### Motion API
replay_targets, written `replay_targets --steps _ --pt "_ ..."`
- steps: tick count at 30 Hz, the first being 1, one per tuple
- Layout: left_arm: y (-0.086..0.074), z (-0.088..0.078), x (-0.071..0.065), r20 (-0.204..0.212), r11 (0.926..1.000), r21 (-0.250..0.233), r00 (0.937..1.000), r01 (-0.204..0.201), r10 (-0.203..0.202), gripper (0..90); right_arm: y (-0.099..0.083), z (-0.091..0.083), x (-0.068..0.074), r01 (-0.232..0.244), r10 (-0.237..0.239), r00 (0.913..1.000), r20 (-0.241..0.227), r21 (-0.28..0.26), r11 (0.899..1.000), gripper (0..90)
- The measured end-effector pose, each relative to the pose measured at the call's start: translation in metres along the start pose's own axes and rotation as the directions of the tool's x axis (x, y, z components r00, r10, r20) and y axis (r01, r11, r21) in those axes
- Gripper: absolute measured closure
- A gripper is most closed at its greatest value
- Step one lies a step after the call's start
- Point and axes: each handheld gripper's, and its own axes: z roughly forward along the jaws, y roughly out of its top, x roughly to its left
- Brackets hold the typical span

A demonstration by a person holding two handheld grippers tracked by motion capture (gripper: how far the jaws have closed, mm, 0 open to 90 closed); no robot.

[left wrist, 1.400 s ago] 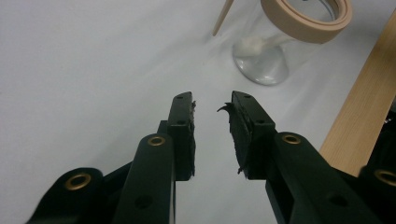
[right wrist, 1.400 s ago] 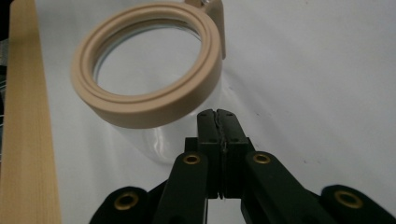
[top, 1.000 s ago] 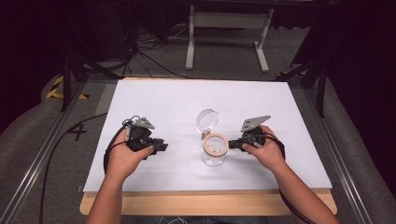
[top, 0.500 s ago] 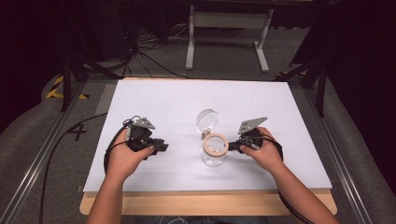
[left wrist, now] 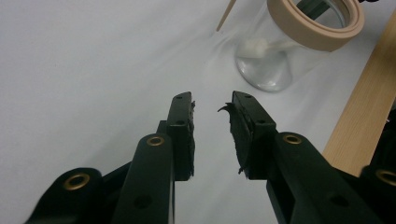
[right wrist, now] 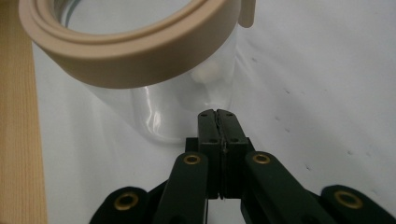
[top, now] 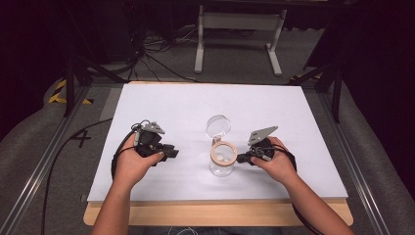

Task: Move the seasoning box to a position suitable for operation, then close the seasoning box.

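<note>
Careful: your right gripper point(right wrist: 218, 113), jaws closed and empty, sits just before the glass jar point(right wrist: 154, 100); nudge forward and it tips.

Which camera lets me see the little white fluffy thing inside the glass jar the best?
The left gripper view: the white fluffy thing lies low inside the jar, seen clearly through the glass. In the right gripper view it is a blurred pale patch behind the glass. In the high view it is a tiny speck.
</note>
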Motion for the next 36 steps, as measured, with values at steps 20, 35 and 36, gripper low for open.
replay_targets --steps 20,35,36 --pt "0.002 0.004 0.003 0.030 1.0000 0.002 0.9995 0.001 -0.001 74.7 0.002 0.007 0.016 0.028 -0.027 0.9980 -0.057 0.019 0.999 89.7" --pt "0.009 0.005 0.004 0.054 0.9996 -0.020 0.9983 -0.019 0.020 77.1 0.003 -0.025 0.012 0.006 -0.008 0.9996 -0.026 -0.051 0.999 89.9" --pt "0.011 0.004 0.003 0.052 0.9995 -0.023 0.9984 -0.020 0.021 77.2 0.004 -0.030 0.012 0.001 -0.002 0.9997 -0.024 -0.063 0.998 89.9"
